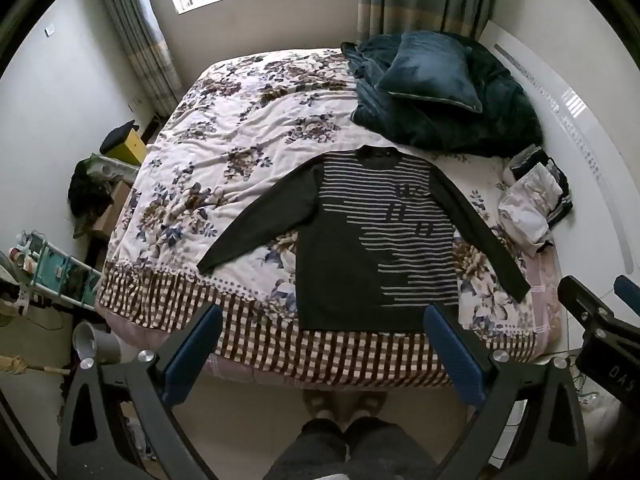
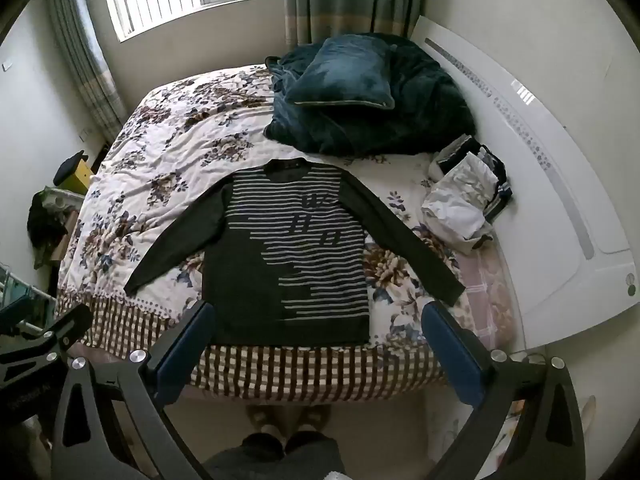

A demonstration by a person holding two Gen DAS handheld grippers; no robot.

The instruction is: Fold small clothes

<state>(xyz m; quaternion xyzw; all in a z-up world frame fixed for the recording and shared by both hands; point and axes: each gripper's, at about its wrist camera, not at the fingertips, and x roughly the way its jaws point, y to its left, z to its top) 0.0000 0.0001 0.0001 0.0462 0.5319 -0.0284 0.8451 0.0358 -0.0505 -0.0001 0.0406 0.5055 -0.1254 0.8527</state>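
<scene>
A dark long-sleeved sweater point(image 1: 360, 240) point(image 2: 280, 248) with grey stripes lies flat on the flowered bedspread point(image 1: 224, 128) point(image 2: 160, 152), sleeves spread out to both sides, hem at the bed's near edge. My left gripper point(image 1: 324, 316) hangs open above the hem, nothing between its blue pads. My right gripper point(image 2: 316, 312) is also open and empty, held over the hem's right part. Both are high above the cloth and touch nothing. In the left wrist view the right gripper's body point(image 1: 600, 320) shows at the right edge.
A teal blanket with a cushion point(image 1: 432, 72) point(image 2: 344, 72) is heaped at the bed's far right. A pile of white and dark clothes point(image 1: 536, 196) point(image 2: 468, 196) lies by the white headboard point(image 2: 560, 160). Clutter and a rack point(image 1: 52, 264) stand left of the bed. The person's legs point(image 1: 340, 448) stand at the foot.
</scene>
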